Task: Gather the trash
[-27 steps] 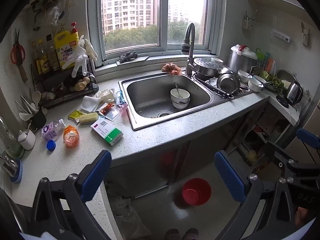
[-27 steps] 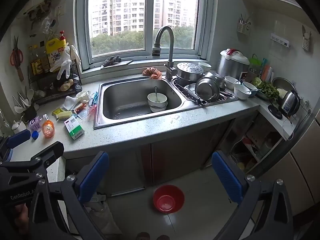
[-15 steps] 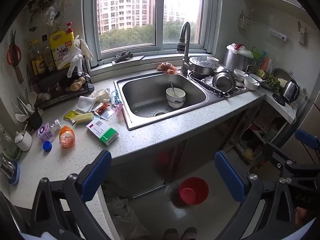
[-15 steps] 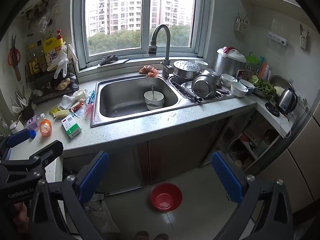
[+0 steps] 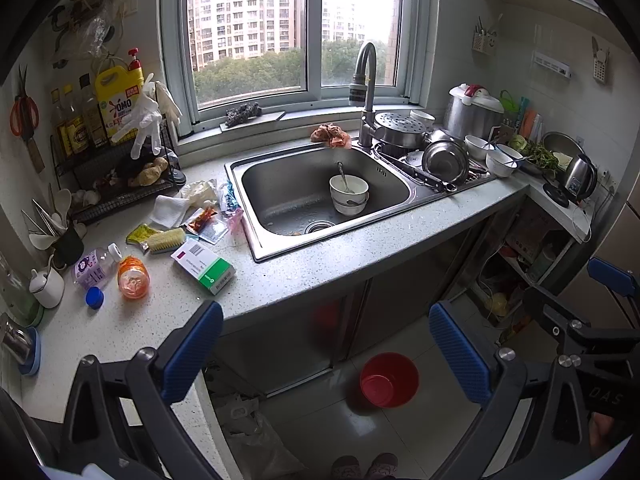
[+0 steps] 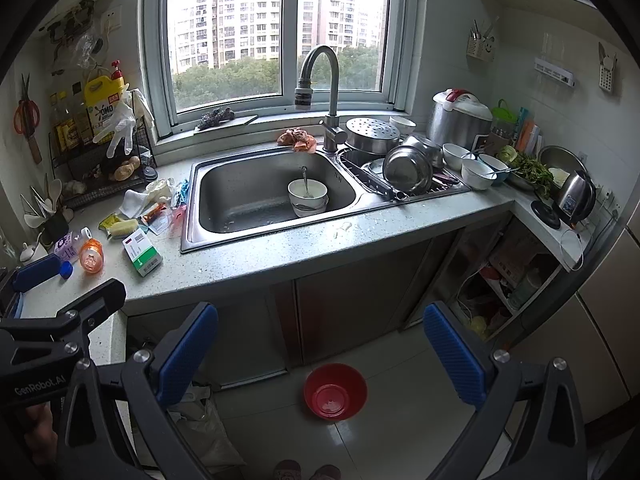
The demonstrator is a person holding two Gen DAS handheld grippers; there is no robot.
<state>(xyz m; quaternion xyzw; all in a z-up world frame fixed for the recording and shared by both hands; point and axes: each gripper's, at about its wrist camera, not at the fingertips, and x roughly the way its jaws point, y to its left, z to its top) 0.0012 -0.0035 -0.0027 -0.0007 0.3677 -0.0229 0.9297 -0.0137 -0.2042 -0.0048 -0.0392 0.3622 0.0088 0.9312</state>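
Note:
Trash lies on the grey counter (image 5: 312,272) left of the sink: a green and white box (image 5: 203,266) (image 6: 142,252), an orange bottle on its side (image 5: 133,277) (image 6: 91,255), a clear bottle with a purple label (image 5: 94,266), a blue cap (image 5: 95,297), wrappers (image 5: 208,220) and a crumpled white tissue (image 5: 170,210). My left gripper (image 5: 326,350) hangs open in front of the counter edge, well short of the trash, nothing between its fingers. My right gripper (image 6: 320,348) is open too, over the floor before the cabinets.
The steel sink (image 5: 320,196) holds stacked bowls with a spoon (image 5: 349,194). Pots and bowls crowd the drainer (image 5: 440,160) on the right. A red basin (image 6: 335,391) sits on the floor, a plastic bag (image 6: 204,424) by the cabinet. A scrub brush (image 5: 166,239) lies among the wrappers.
Both views have pulled back and shifted slightly, so the counter and sink sit a little farther off. Both grippers stay open and nothing on the counter has moved.

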